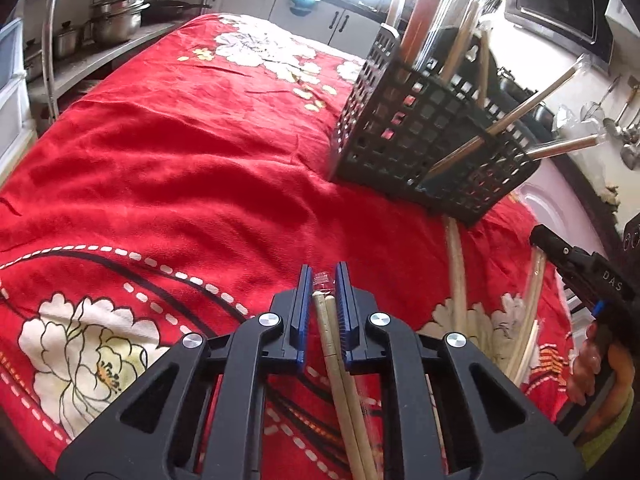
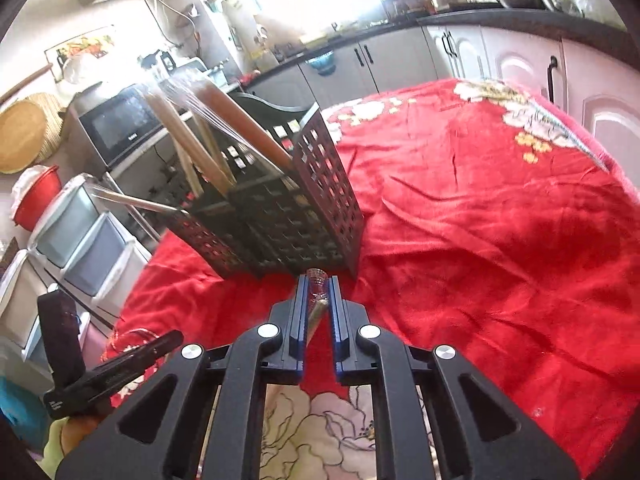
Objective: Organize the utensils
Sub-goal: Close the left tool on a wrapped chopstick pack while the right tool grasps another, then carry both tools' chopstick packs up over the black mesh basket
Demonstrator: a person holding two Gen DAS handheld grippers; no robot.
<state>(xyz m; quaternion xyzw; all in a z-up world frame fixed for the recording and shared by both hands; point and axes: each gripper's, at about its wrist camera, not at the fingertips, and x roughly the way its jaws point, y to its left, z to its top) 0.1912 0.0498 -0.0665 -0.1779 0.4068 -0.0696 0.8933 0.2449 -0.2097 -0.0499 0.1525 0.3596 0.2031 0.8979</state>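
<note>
Left gripper [image 1: 324,280] clamped on a pair of pale wooden chopsticks [image 1: 334,344] in a clear wrapper, blue pads pressed against both sides. Sticks light beige, matte, blunt-ended, lying side by side and running back under the gripper toward the bottom of the left wrist view; crinkled wrapper end poking out just past the fingertips.

Right gripper [image 2: 319,284] pinching a second wrapped pair [image 2: 316,300], darker tan, angled between the blue pads, with the clear wrapper tip sticking out beyond the fingertips, just in front of the basket's base.

Black plastic basket [image 1: 420,136] standing on the red flowered cloth [image 1: 180,152], grid-walled with square holes, split into compartments. Inside: more wrapped chopsticks [image 2: 192,140], some tan, some reddish brown [image 1: 424,20], leaning upright at various angles; two wrapped pairs [image 1: 532,104] tipped far outward over the rim on one side.

On the cloth near the basket, in the left wrist view: several loose pale pairs [image 1: 456,272] lying flat, partly over a white flower print, between the basket and the right gripper's body.

Around the table: kitchen cabinets, microwave [image 2: 120,124], steel pots [image 1: 116,16] on a shelf.
</note>
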